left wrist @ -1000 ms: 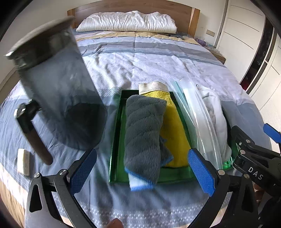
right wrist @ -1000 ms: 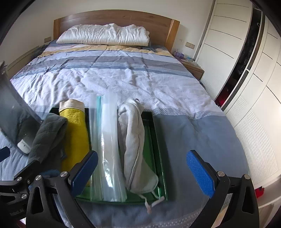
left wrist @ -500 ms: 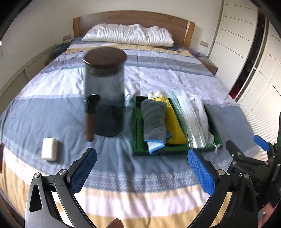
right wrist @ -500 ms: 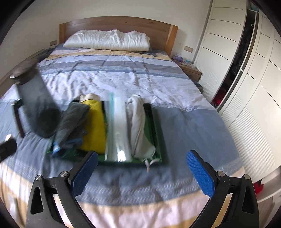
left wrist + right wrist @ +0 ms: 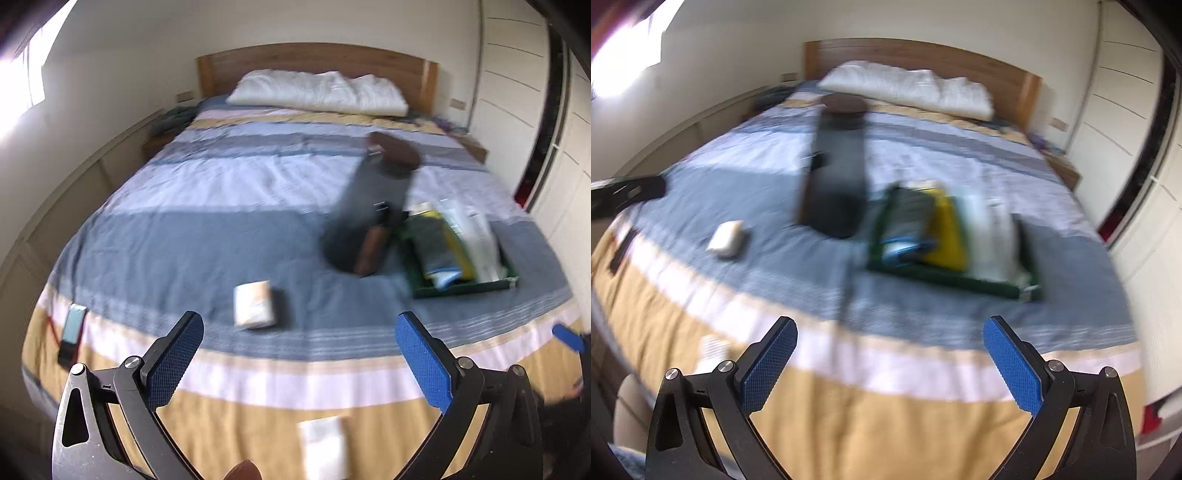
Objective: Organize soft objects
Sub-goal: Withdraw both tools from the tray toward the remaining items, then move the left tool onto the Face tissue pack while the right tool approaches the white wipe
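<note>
Right wrist view, green tray [image 5: 945, 278] beyond hand-held gripper [image 5: 890, 363]

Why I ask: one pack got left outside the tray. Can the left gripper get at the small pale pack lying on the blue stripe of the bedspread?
Probably yes. The left gripper is open and empty, and the pale pack lies flat on the bedspread just ahead, with nothing between them.

No legible text, label, brand or number found in either view. The small pale packet [image 5: 255, 304] on the bed [image 5: 184, 236] bears a faint printed face (blurred beyond reading); the green tray [image 5: 945, 277] and its contents show no markings.
</note>
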{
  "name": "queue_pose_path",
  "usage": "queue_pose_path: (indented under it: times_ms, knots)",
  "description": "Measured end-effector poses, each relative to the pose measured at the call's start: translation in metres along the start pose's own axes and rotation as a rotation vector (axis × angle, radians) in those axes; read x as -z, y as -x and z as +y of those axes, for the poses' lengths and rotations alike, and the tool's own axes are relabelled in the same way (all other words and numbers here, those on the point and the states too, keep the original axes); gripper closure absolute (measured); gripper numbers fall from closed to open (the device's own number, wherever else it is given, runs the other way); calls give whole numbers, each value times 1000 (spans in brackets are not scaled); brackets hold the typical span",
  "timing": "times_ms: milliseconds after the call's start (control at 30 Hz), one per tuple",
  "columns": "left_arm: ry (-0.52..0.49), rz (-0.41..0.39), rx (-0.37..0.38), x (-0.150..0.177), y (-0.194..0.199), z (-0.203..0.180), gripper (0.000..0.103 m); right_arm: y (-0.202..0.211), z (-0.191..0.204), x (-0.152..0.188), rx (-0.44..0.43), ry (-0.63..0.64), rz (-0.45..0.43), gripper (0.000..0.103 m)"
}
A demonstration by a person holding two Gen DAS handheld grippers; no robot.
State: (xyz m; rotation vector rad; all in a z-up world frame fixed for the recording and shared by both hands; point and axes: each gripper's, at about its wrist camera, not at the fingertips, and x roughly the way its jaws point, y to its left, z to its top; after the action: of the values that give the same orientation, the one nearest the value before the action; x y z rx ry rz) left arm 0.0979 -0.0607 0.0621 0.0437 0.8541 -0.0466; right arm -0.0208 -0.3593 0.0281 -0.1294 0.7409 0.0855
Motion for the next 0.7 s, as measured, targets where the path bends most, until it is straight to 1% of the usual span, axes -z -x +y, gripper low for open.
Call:
queue_pose_path:
  times_ms: [100, 133, 233, 333, 400, 433, 500, 700]
  knots:
    - [29, 31, -5, 13, -13, 31, 1, 3, 50, 22, -78, 7, 25, 0]
    - [32, 35, -5, 17, -17, 36, 1, 2, 62, 27, -93, 11, 37, 0]
    - [53, 54, -10, 31, -34, 53, 1, -15, 105, 45, -137, 24, 97, 0]
    - [58, 79, -4, 41, -46, 65, 1, -34, 134, 57, -171, 33, 154, 0]
    - [53, 86, -3, 46, -53, 70, 1, -46, 148, 62, -174, 53, 189, 0]
    - [52, 90, -5, 46, -58, 72, 1, -58, 146, 59, -173, 60, 199, 0]
    - [51, 96, -7, 47, -67, 76, 1, -69, 152, 59, -177, 63, 223, 0]
    - [70, 144, -9, 47, -106, 80, 1, -103, 169, 58, -153, 64, 269, 1]
